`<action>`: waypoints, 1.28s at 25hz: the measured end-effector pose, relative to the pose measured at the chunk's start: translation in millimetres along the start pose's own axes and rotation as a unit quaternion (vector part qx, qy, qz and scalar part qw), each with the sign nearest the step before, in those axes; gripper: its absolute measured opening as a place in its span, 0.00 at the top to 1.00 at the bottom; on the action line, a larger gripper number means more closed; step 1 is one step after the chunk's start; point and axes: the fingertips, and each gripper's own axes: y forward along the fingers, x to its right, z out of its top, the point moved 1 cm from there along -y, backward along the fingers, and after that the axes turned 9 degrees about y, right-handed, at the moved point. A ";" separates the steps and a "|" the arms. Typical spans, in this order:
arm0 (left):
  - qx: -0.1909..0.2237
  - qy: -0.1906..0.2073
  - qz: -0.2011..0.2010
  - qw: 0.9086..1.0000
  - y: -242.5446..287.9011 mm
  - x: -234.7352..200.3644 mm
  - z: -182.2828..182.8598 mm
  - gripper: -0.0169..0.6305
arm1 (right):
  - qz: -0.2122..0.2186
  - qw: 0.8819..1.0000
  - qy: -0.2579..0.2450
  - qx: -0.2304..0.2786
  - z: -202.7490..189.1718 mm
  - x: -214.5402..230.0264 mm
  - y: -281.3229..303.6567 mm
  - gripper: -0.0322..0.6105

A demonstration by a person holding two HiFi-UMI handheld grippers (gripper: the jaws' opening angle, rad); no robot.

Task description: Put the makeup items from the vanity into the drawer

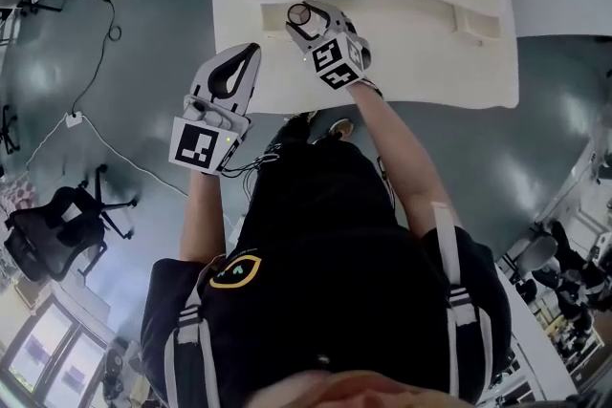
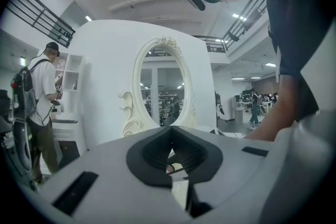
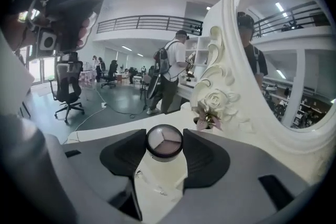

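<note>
The right gripper (image 1: 306,16) pinches a round eyeshadow compact (image 3: 164,142) between its jaws, one pad on either side of the dark rim. The lid faces the camera, with three wedges of muted colour showing. The compact is held above the left part of the white vanity table (image 1: 430,62), clear of its top. Just beyond it a small pink flower ornament (image 3: 208,119) stands at the foot of the carved oval mirror (image 3: 283,60). The left gripper (image 2: 170,131) has its jaws pressed together at the tips with nothing between them. In the head view it sits by the table's front left corner, apart from the right gripper. Farther off, a person with a backpack (image 3: 170,71) stands at a white shelf unit, and a black office chair (image 3: 68,89) is on the grey floor
</note>
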 end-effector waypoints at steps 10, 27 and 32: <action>-0.001 -0.016 0.016 1.000 -16.8 -31.7 -20.6 0.95 | -0.008 0.992 0.050 -0.119 -40.1 -0.3 56.8 0.58; 0.014 -0.035 -0.005 0.999 -3.4 -50.6 -32.7 0.95 | -0.020 0.970 0.107 -0.216 -56.5 2.8 82.3 0.58; 0.021 -0.035 -0.012 0.999 3.3 -53.1 -31.1 0.95 | -0.023 0.971 0.096 -0.217 -59.9 1.4 81.5 0.57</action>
